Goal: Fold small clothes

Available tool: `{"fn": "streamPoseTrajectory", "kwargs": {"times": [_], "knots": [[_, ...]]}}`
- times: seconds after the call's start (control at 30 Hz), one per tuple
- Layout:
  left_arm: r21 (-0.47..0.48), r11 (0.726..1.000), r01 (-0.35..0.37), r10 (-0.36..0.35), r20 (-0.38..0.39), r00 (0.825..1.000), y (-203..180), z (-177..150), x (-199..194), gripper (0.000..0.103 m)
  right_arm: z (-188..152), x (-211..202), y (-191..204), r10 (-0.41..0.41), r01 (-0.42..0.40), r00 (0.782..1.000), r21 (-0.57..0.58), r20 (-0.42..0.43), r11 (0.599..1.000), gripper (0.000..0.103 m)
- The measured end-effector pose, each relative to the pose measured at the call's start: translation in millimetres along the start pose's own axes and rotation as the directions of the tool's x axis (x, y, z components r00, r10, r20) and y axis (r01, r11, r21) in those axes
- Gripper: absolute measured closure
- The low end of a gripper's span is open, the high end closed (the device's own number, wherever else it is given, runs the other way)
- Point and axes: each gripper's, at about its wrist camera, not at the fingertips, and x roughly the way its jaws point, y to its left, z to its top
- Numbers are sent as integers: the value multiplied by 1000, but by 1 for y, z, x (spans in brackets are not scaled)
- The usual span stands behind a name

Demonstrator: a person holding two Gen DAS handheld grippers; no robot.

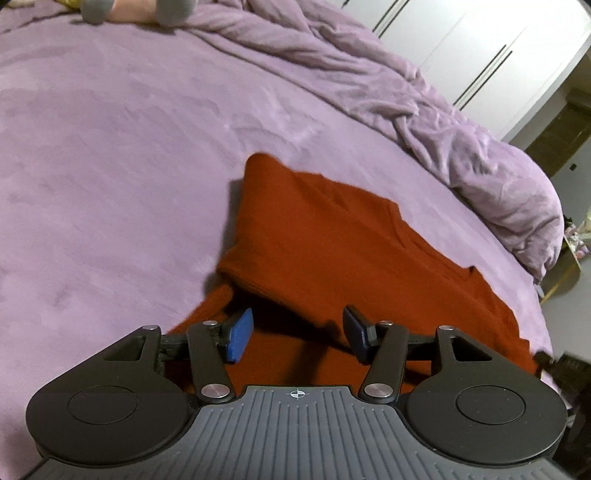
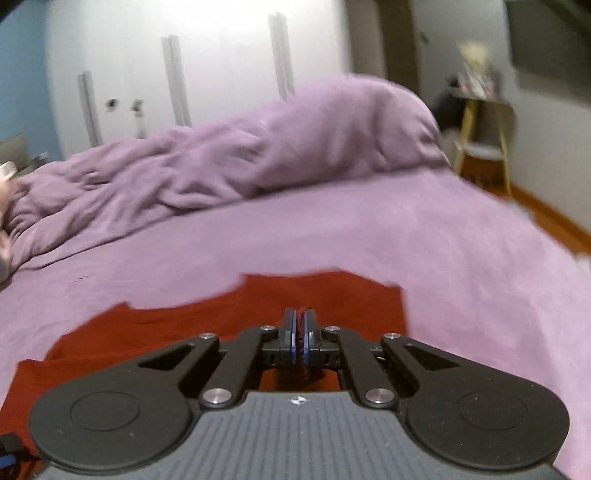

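Note:
A rust-red garment [image 1: 332, 240] lies on the purple bed [image 1: 110, 147], with its left part folded over into a raised flap. My left gripper [image 1: 298, 317] hovers over the garment's near edge, open, its blue pads [image 1: 240, 334] wide apart and pressing on nothing. In the right wrist view the same garment [image 2: 258, 306] spreads flat ahead. My right gripper [image 2: 300, 314] is shut on its near edge, and a sliver of red cloth shows between the closed pads.
A crumpled purple duvet [image 1: 406, 92] [image 2: 258, 155] is heaped along the far side of the bed. White wardrobe doors [image 2: 184, 55] stand behind it. A small yellow-legged table [image 2: 480, 129] stands on the wooden floor off the bed's right corner. Grey and pink soft things [image 1: 96, 9] lie at the far left.

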Motion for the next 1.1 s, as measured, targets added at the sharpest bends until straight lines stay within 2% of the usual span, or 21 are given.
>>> {"fn": "streamPoseTrajectory", "kwargs": {"times": [0.07, 0.2, 0.27, 0.3, 0.33, 0.4, 0.5, 0.6, 0.67, 0.7, 0.8, 0.9, 1.0, 1.03, 1.1], "knots": [[8, 1000, -13, 13, -8, 1000, -2, -2, 5, 44, -4, 7, -18, -24, 25, 999, 24, -25, 999, 103], [24, 999, -27, 27, -1, 1000, -4, -3, 7, 44, -9, 16, -40, 63, -53, 995, 127, -76, 990, 101], [31, 999, -28, 28, -1, 1000, -5, -3, 7, 43, -14, 23, -41, 96, -81, 990, 140, -103, 987, 96], [35, 999, -31, 31, -1, 1000, -6, -3, 7, 43, -17, 26, -38, 109, -91, 985, 135, -131, 987, 87], [39, 999, -32, 32, -1, 999, -6, -3, 7, 43, -19, 31, -35, 106, -87, 981, 123, -162, 989, 73], [45, 998, -34, 35, -2, 999, -7, -3, 8, 43, -24, 33, -28, 113, -96, 980, 106, -166, 990, 67], [50, 998, -36, 37, -1, 999, -7, -4, 8, 42, -24, 35, -17, 128, -116, 978, 76, -168, 990, 52], [54, 998, -42, 42, 3, 999, -10, -6, 9, 41, -26, 36, -9, 118, -113, 980, 41, -159, 993, 54], [64, 997, -47, 47, 7, 999, -12, -7, 9, 39, -25, 37, -4, 114, -113, 982, 12, -149, 993, 76], [68, 996, -49, 49, 7, 999, -13, -7, 9, 39, -24, 37, -4, 108, -109, 983, 3, -148, 994, 94], [68, 996, -49, 48, 7, 999, -16, -7, 8, 39, -22, 31, -1, 106, -110, 988, -28, -111, 994, 96], [61, 998, -19, 20, -8, 1000, -19, -5, 7, 39, -16, 21, 11, 30, -33, 999, -165, -19, 986, 97], [60, 998, 1, 1, -25, 1000, -22, -3, 7, 39, -9, 26, 14, -83, 93, 995, -266, 45, 959, 97], [66, 998, 0, 2, -32, 999, -23, -3, 6, 39, -6, 32, 11, -108, 110, 994, -278, 23, 954, 97], [59, 998, 3, -1, -31, 1000, -25, -4, 0, 41, -4, 35, 5, -100, 87, 994, -242, -42, 966, 95]]}}
